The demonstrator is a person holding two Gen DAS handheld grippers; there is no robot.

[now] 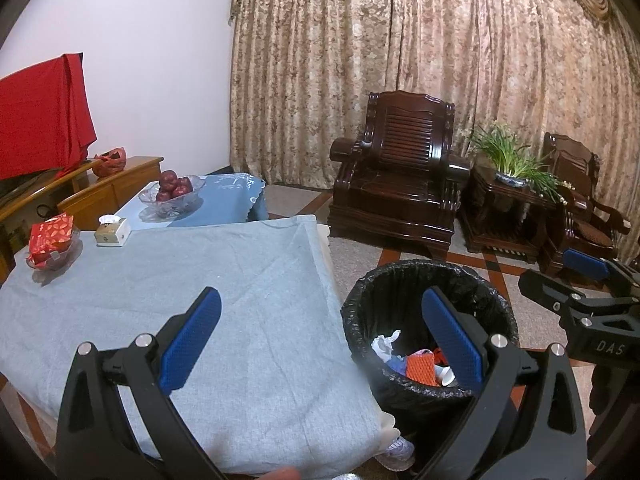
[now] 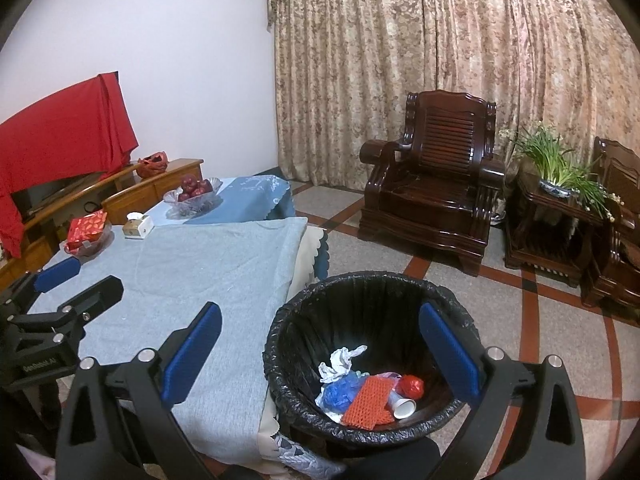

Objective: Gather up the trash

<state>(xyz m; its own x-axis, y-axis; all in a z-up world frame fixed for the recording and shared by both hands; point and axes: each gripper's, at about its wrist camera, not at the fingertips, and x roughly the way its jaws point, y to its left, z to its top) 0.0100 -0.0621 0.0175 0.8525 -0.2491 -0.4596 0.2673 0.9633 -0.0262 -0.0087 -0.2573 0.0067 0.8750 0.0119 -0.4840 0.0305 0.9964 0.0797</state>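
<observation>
A black-lined trash bin (image 2: 280,344) stands on the floor beside the table's right edge; it also shows in the left wrist view (image 1: 360,304). Inside lie crumpled white paper (image 2: 340,360), a blue bag (image 2: 340,392), orange foam netting (image 2: 368,400), a paper cup (image 2: 404,406) and a red wrapper (image 2: 412,386). My left gripper (image 1: 320,340) is open and empty above the table's near right corner. My right gripper (image 2: 320,352) is open and empty above the bin's near rim. Each gripper appears in the other's view, the right (image 1: 560,280) and the left (image 2: 80,280).
The table wears a grey-blue cloth (image 1: 180,280). At its far left stand a glass bowl with a red packet (image 1: 52,240) and a tissue box (image 1: 113,232). A bowl of apples (image 1: 172,192) sits further back. Dark wooden armchairs (image 1: 400,176) and a potted plant (image 1: 512,160) stand by the curtain.
</observation>
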